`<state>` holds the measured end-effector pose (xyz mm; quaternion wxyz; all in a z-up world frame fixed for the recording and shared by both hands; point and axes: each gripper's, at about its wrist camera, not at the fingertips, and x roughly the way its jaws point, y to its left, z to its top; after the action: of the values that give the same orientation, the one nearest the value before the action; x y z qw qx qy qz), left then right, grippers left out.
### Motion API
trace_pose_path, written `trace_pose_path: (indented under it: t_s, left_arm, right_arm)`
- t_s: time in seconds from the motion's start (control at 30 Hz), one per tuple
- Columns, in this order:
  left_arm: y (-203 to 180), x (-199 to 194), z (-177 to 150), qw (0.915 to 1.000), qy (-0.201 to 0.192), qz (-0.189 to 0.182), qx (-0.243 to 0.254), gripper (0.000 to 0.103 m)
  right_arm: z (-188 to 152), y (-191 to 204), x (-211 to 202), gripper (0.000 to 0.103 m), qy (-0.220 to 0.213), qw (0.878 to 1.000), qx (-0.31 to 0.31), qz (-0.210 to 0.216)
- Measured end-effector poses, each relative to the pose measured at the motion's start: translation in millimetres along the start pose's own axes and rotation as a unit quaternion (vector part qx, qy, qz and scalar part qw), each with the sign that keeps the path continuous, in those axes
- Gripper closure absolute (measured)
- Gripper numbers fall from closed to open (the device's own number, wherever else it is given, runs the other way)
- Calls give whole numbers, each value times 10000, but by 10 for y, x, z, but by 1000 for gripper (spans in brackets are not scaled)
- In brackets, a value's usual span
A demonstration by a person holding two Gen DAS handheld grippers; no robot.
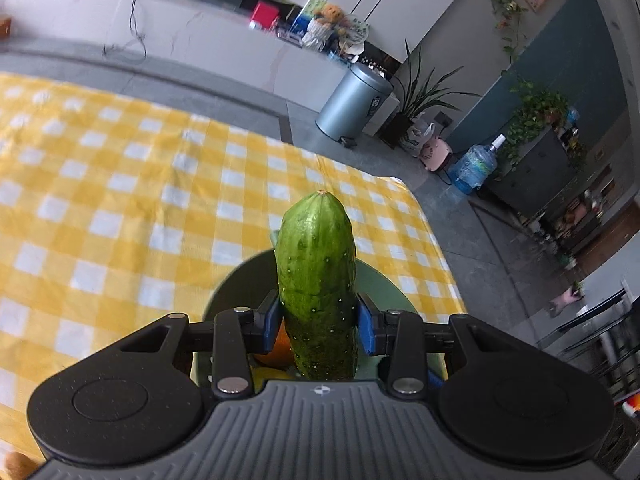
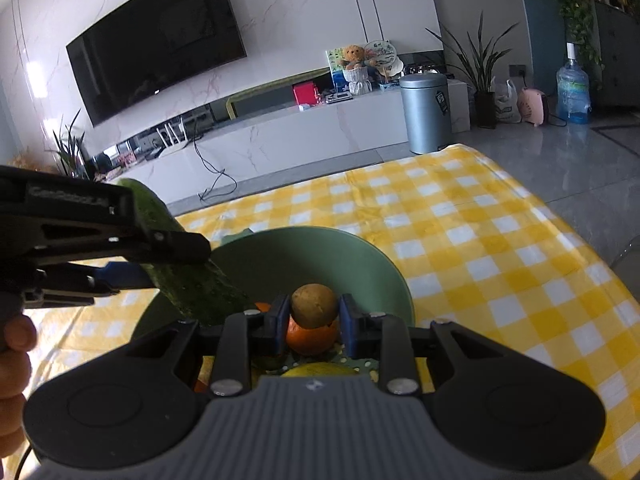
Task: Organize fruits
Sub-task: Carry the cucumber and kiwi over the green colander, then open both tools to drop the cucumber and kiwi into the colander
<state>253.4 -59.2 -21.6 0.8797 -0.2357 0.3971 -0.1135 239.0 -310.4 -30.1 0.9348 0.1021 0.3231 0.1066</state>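
With the left gripper (image 1: 318,318) clamping a cucumber (image 1: 318,276) and the right gripper (image 2: 314,320) pinching a kiwi (image 2: 314,306), both above the green bowl (image 2: 360,256) near the table's corner, each release was best made low, clear of the orange (image 2: 312,338).

We hold both claws angled downward, side by side. The left claw (image 1: 318,320) has its blue pads (image 1: 272,322) clamped on a cucumber (image 1: 318,276); the right claw (image 2: 314,320) grips a small brown fruit (image 2: 314,306). A bare hand (image 2: 14,364) carries the left claw.
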Motion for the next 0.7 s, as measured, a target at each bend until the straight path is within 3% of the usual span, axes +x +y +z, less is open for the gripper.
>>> trace_pose_path:
  t_s: [0.37,0.5,0.7]
  left_arm:
    - [25,130,54,9998,15,173,-111,56]
    - [20,135,59,9987,56,493,-67,52]
    - [71,130,64,9988,116,455,-126,50]
  right_arm:
    - [-44,38,106,79,195,9991,-234,-279]
    - [-58,39,124,79,235,9990,-241,-297]
    - [-64,43,124,78,226,9990,-266,-287]
